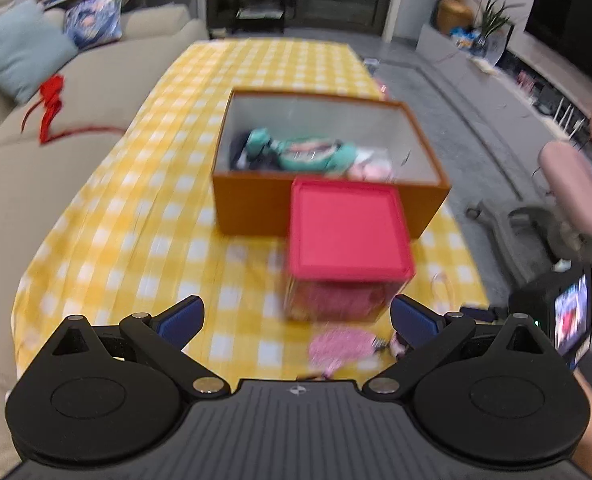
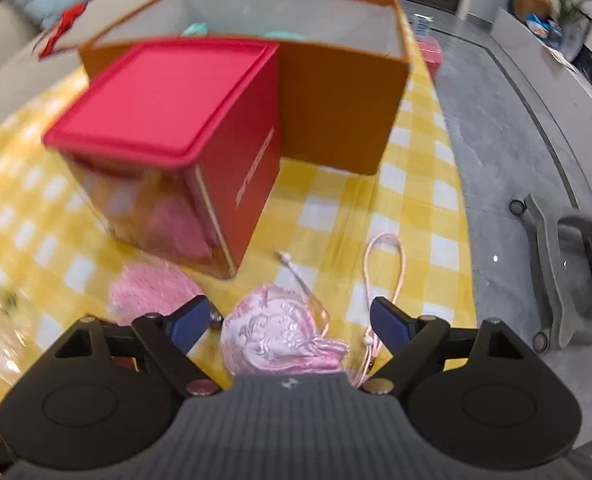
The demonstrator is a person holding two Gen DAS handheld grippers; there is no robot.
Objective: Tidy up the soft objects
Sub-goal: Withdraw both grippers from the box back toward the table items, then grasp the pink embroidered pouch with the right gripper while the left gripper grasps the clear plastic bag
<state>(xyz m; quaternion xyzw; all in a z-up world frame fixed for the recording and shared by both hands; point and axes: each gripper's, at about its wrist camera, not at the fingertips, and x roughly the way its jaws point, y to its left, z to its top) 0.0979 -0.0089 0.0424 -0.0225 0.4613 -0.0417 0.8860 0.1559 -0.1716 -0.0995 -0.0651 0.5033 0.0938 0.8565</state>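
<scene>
An open orange box (image 1: 255, 208) (image 2: 336, 112) on the yellow checked table holds teal, dark and pink soft items (image 1: 308, 154). In front of it stands a clear container with a red lid (image 1: 346, 232) (image 2: 167, 96) and pink fluffy stuff inside. A fuzzy pink pouch (image 1: 340, 346) (image 2: 151, 290) lies near the table's front edge. A pink satin drawstring pouch (image 2: 279, 338) with a pink cord (image 2: 388, 264) lies between my right gripper's fingers. My left gripper (image 1: 296, 318) is open and empty above the front edge. My right gripper (image 2: 289, 320) is open around the satin pouch.
A beige sofa (image 1: 27, 168) with a light blue cushion (image 1: 15, 48), a patterned cushion and a red ribbon (image 1: 51, 100) runs along the table's left. Grey floor, a pink chair (image 1: 576, 192) with a wheeled base and a low media shelf with plants are on the right.
</scene>
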